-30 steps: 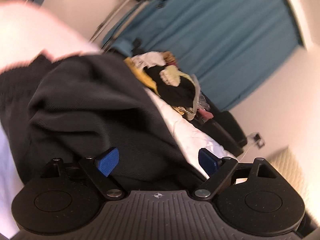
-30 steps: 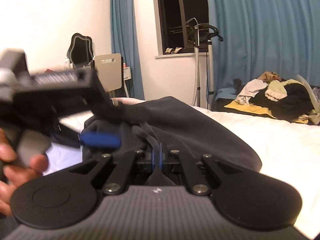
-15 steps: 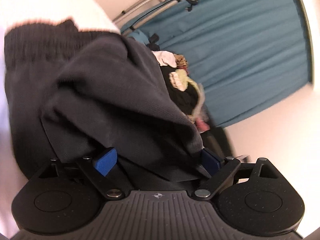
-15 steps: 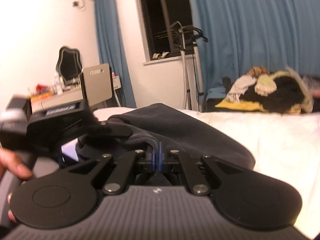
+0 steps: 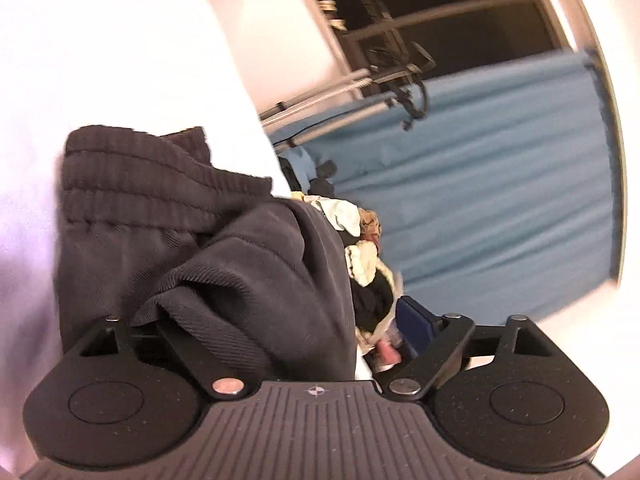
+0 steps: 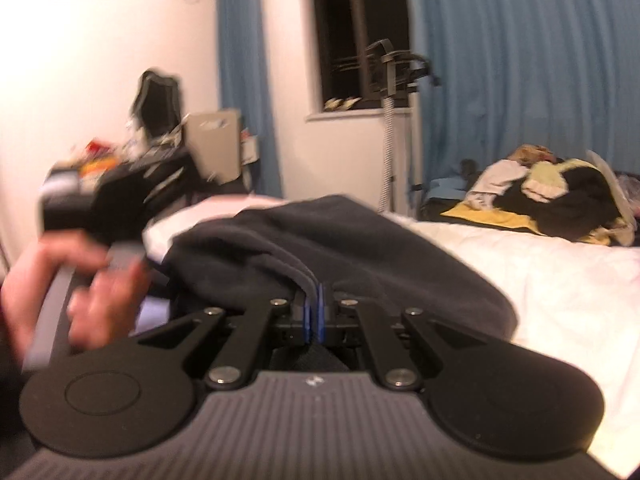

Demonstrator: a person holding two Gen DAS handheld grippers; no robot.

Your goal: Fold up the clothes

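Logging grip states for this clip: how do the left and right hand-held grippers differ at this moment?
The right hand-held gripper has its blue pads pressed together, pinching a fold of the dark sweatpants. The left hand-held gripper is spread wide; cloth drapes over one side and nothing is clamped. The right view is level across the bed; the left view is tilted. Both touch the same garment.

Home bedroom: bed (image 6: 560, 280), curtains (image 6: 520, 80).

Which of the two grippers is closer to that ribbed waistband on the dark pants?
Left. The left gripper sits just below the ribbed waistband; the right gripper pinches plain cloth of the dark pants, no waistband in its view.
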